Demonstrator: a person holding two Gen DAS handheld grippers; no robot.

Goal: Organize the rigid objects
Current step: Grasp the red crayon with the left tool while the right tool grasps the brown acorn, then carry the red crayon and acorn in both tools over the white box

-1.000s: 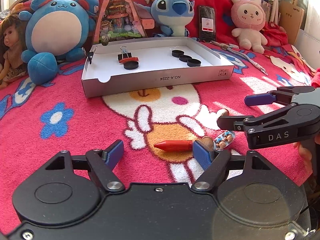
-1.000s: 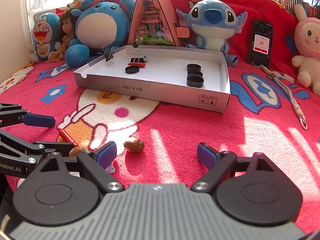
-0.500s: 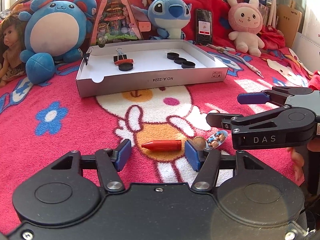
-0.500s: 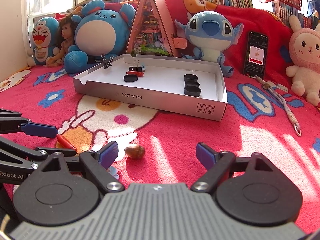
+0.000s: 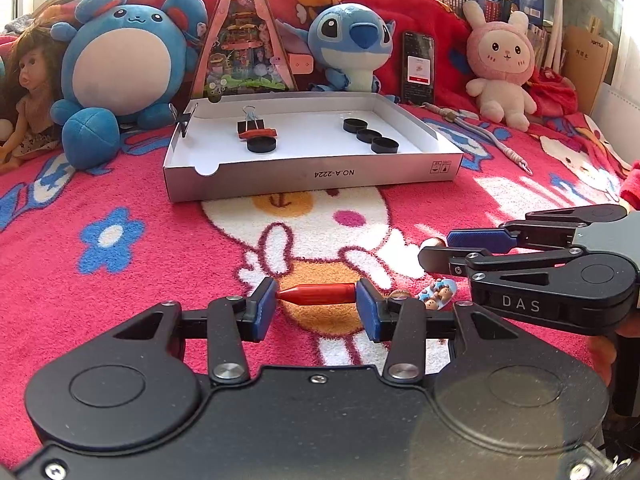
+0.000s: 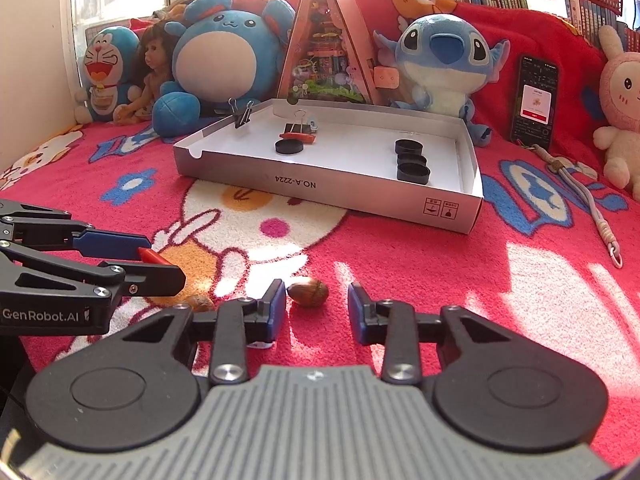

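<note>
While both jaws are closing, red crayon lengthwise between the left gripper pads, touching both; brown acorn-like nut loose between the right gripper pads.

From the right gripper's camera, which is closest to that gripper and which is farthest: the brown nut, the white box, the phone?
1. Brown nut: between the closing jaws of the right gripper.
2. White box: middle of the blanket, beyond the nut.
3. Phone: far right, standing against the red backdrop.
</note>
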